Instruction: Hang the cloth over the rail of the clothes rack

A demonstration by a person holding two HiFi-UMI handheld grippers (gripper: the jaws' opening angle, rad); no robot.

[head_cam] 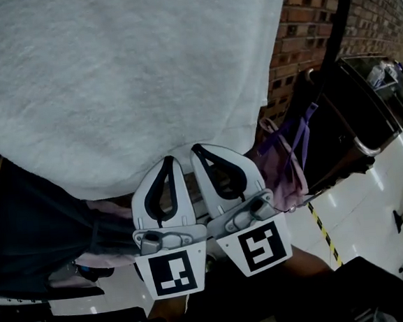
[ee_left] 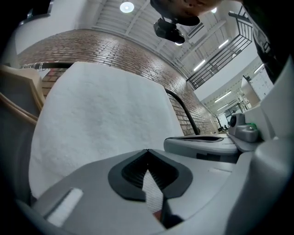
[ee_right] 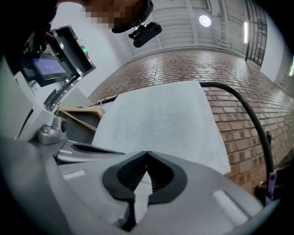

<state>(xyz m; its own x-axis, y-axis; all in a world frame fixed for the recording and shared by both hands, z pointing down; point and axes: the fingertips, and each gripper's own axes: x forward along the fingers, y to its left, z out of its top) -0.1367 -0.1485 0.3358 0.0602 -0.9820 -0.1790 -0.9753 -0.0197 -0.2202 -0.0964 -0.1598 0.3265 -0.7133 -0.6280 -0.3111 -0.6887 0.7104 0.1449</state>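
A white towel-like cloth [head_cam: 132, 86] hangs spread over the black rail [head_cam: 340, 18] of the rack and fills the top of the head view. Both grippers sit side by side at its lower edge, jaws together. My left gripper [head_cam: 168, 160] and right gripper [head_cam: 197, 148] overlap the hem with their tips. In the left gripper view the shut jaws [ee_left: 147, 150] point at the cloth [ee_left: 105, 119], with the right gripper [ee_left: 202, 142] alongside. The right gripper view shows shut jaws [ee_right: 147, 152], the cloth [ee_right: 161, 119] and the curved rail [ee_right: 248, 114]. No pinch on the hem shows.
A brick wall [head_cam: 315, 13] stands behind the rack. Purple and pink garments [head_cam: 286, 163] hang at the right and a dark garment [head_cam: 33, 234] at the left. A wooden hanger [ee_right: 82, 112] is beside the cloth. Yellow-black tape [head_cam: 325, 233] marks the floor.
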